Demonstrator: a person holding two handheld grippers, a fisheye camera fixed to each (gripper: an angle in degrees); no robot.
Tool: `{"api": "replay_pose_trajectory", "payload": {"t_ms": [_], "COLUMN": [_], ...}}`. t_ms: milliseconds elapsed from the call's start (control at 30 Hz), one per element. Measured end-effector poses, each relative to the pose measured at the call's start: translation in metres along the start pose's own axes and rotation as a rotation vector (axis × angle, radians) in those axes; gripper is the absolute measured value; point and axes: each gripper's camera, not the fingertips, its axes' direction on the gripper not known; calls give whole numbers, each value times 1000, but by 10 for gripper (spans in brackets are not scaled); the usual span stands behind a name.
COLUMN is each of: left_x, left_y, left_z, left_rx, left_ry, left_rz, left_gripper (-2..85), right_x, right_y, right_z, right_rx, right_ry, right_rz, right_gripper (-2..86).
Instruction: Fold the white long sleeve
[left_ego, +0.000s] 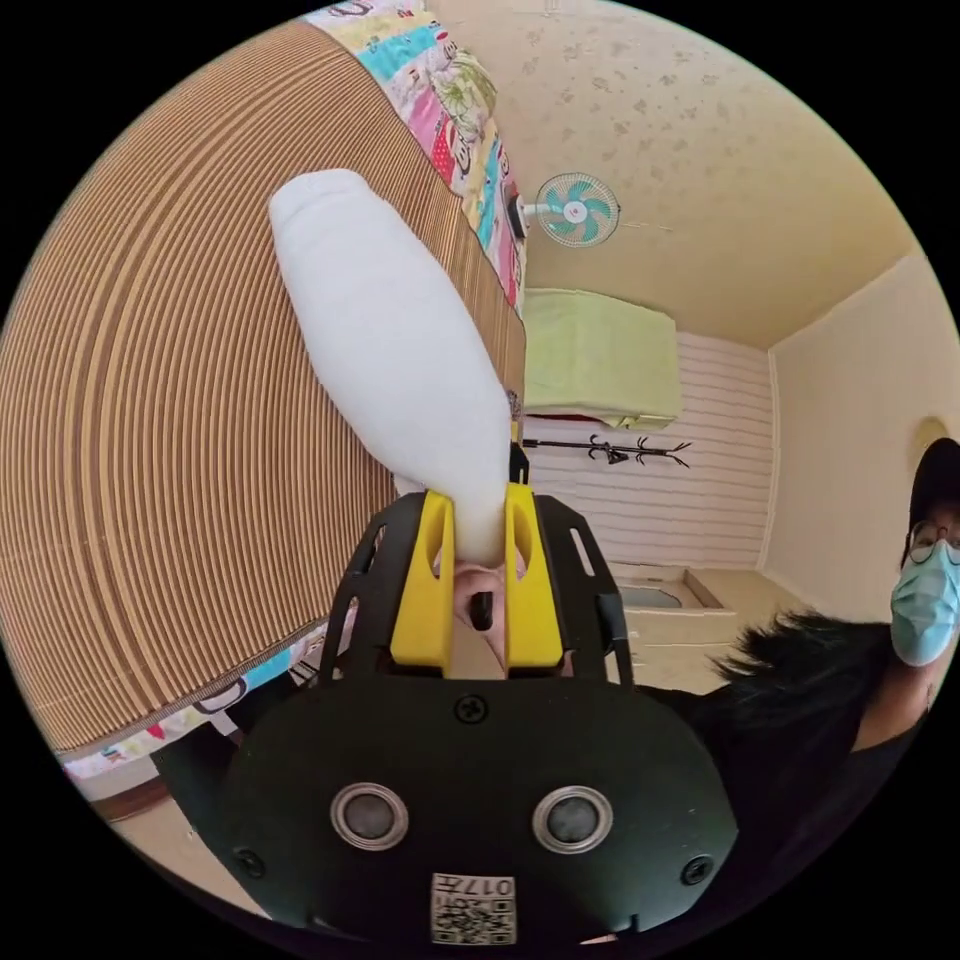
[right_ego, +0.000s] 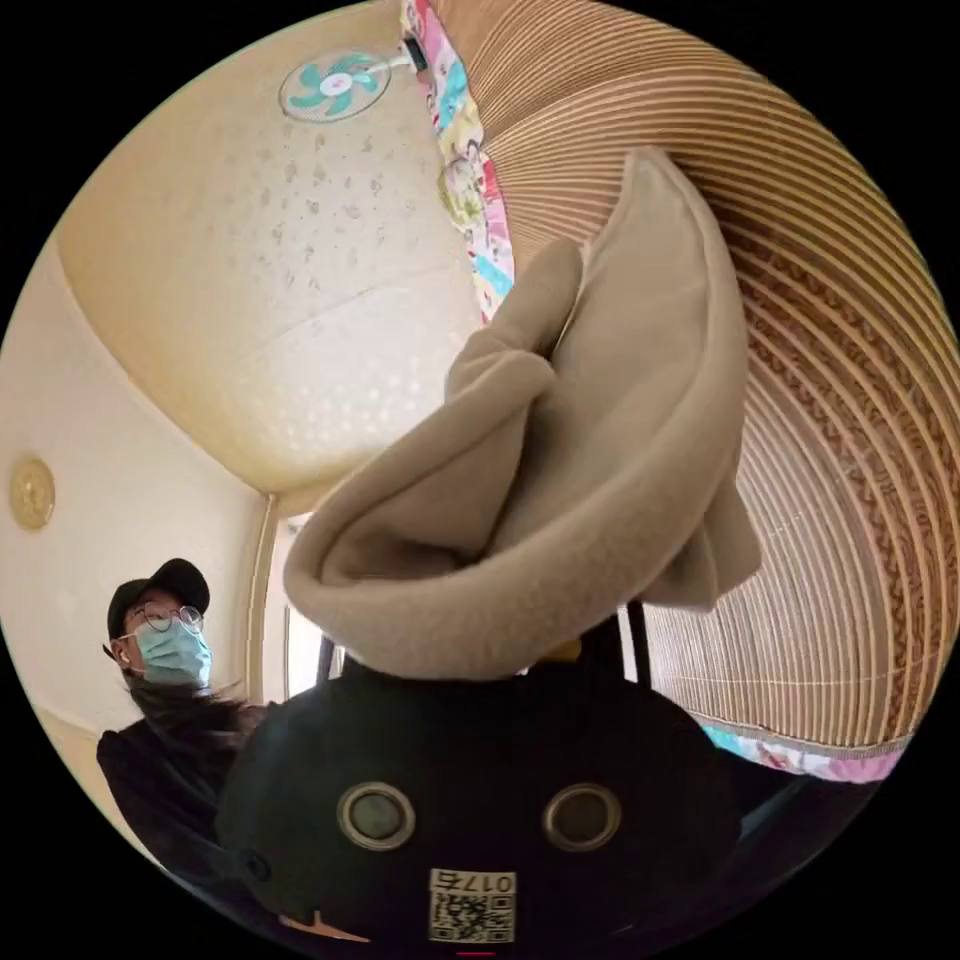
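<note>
White sleeve (left_ego: 390, 350) pinched between yellow jaws of left gripper (left_ego: 478, 560), raised off striped mat (left_ego: 150, 450). Right gripper (right_ego: 560, 655): jaws buried under bunched fabric (right_ego: 560, 480); cannot tell if clamped. Likely lifting garment by two points to spread it before folding. Person (right_ego: 160, 640) watches nearby.

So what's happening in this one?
A person is holding a gripper in each hand over a striped woven mat. The left gripper is shut on a stretch of the white long sleeve, which runs out from its yellow jaws over the mat. In the right gripper view, bunched folds of the garment drape over the right gripper and hide its jaws. No finished fold is visible yet.
</note>
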Motion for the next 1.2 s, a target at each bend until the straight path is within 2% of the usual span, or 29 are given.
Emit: {"api": "replay_pose_trajectory", "payload": {"t_ms": [133,200,367,433,533,600,733,800,867,933,1033,1100,1200], "left_x": [44,75,111,114,103,84,68,72,84,101,125,140,168], "left_y": [29,67,158,193,240,268,290,290,284,273,234,193,153], "left_z": [-90,-159,-275,-302,-325,-327,-311,-293,-276,-254,-207,-159,-86], "left_rx": [93,219,526,652,816,910,983,979,967,940,823,685,574], "left_ry": [14,-73,-242,-274,-300,-253,-218,-287,-380,-515,-771,-956,-1124], "left_rz": [159,244,248,230,162,85,14,16,57,98,167,216,365], "left_gripper": [110,104,101,101,100,96,76,75,73,70,63,41,10], "right_x": [-48,-73,-92,-85,-36,30,62,68,61,38,-24,-73,-125], "right_y": [21,38,91,117,164,201,217,197,165,126,60,28,27], "right_z": [99,178,343,400,484,525,491,448,412,377,304,247,187], "right_rx": [-102,-169,-237,-252,-381,-652,-770,-870,-920,-929,-695,-427,-127], "right_ry": [-71,-142,-279,-253,-76,142,316,581,748,812,1046,1211,1327], "right_rz": [-75,-104,-80,-61,74,304,304,274,237,153,21,-8,-108], "right_gripper": [202,191,171,163,149,137,115,101,82,61,28,17,9]}}
